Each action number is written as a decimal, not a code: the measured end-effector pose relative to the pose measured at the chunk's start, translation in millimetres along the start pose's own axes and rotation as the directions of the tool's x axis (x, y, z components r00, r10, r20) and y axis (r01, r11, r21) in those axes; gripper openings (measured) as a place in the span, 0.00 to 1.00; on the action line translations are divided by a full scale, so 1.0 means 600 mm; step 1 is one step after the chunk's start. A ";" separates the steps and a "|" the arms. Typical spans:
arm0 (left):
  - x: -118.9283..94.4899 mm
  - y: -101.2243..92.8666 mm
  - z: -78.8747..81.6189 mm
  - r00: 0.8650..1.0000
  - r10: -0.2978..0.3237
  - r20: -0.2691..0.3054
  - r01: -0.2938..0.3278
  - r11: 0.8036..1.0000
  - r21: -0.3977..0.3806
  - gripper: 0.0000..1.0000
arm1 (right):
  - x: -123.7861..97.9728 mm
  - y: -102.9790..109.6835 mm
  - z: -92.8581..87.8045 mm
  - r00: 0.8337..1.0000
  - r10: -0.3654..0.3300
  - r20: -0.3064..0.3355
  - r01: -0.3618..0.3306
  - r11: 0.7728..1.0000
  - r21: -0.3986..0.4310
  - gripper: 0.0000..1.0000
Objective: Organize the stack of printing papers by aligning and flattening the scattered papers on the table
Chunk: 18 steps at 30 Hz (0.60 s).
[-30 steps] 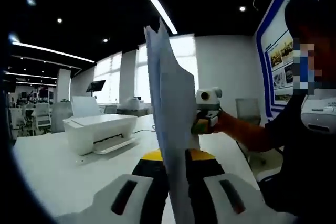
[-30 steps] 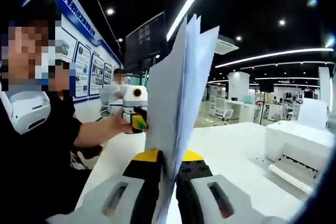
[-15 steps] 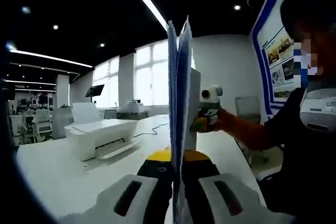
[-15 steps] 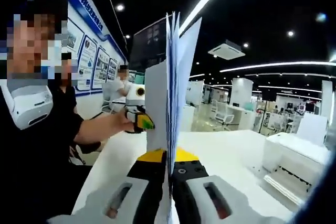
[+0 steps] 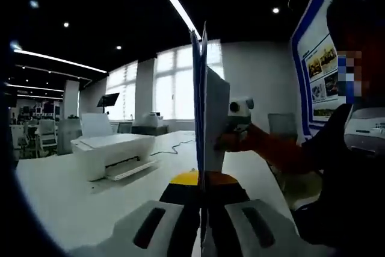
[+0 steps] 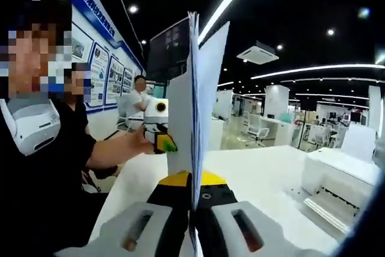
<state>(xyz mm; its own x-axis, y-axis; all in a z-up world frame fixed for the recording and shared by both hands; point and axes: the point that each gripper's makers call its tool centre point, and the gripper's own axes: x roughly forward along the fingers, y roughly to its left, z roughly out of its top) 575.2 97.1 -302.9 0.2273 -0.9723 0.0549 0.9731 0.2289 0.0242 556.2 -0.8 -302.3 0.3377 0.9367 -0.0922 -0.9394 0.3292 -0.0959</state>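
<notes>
Standing on: white table (image 5: 72, 203), long and wide, running off toward the windows in the left gripper view; in the right gripper view it stretches to the right under a second printer (image 6: 346, 176)
Printer: white printer (image 5: 111, 151) sits on the table well to the left of the sheets in the left gripper view, its output tray facing out; its place on the table matches a second ago
Person: dark sleeve and bare forearm reach in from the right of the left gripper view and from the left of the right gripper view
Papers: stack of papers (image 5: 207, 121) held upright on edge above the table, seen nearly edge-on between the jaws; in the right gripper view the same stack (image 6: 195, 106) rises straight up from the jaws. A second ago the sheets fanned and leaned apart at the top; now they lie much closer together, with only one sheet splayed off to the right
Left gripper: left gripper (image 5: 201, 215) is clamped on the near lower edge of the stack, jaws pressed narrow against the paper; in the right gripper view it (image 6: 161, 139) grips the far edge
Right gripper: right gripper (image 6: 194, 221) pinches the opposite edge of the stack, jaws drawn in tight on the sheets; it (image 5: 231, 130) shows beyond the paper in the left gripper view
</notes>
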 end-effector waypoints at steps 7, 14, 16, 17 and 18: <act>-0.003 -0.002 0.002 1.000 0.004 -0.008 -0.004 1.000 -0.002 0.07 | 0.004 0.004 0.003 1.000 0.015 -0.003 -0.015 1.000 0.025 0.00; 0.003 0.008 -0.034 1.000 0.016 -0.023 -0.017 0.998 -0.067 0.27 | 0.010 -0.005 -0.030 1.000 -0.010 -0.028 0.012 0.995 0.098 0.20; 0.004 0.012 -0.035 0.999 0.027 -0.028 -0.028 0.998 -0.059 0.24 | 0.006 -0.009 -0.026 1.000 -0.017 -0.019 0.019 0.994 0.103 0.19; 0.005 0.012 -0.035 0.999 0.023 -0.027 -0.024 0.998 -0.056 0.16 | 0.003 -0.010 -0.023 1.000 -0.019 -0.013 0.020 0.994 0.106 0.16; 0.005 0.013 -0.033 0.999 0.022 -0.023 -0.023 0.999 -0.048 0.08 | 0.000 -0.011 -0.021 1.000 -0.018 -0.010 0.019 0.995 0.100 0.02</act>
<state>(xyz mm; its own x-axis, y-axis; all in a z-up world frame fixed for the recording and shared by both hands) 584.3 95.2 -322.4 0.2498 -0.9677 0.0327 0.9682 0.2490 -0.0255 563.1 -4.4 -314.4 0.3551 0.9295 -0.0999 -0.9341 0.3571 0.0022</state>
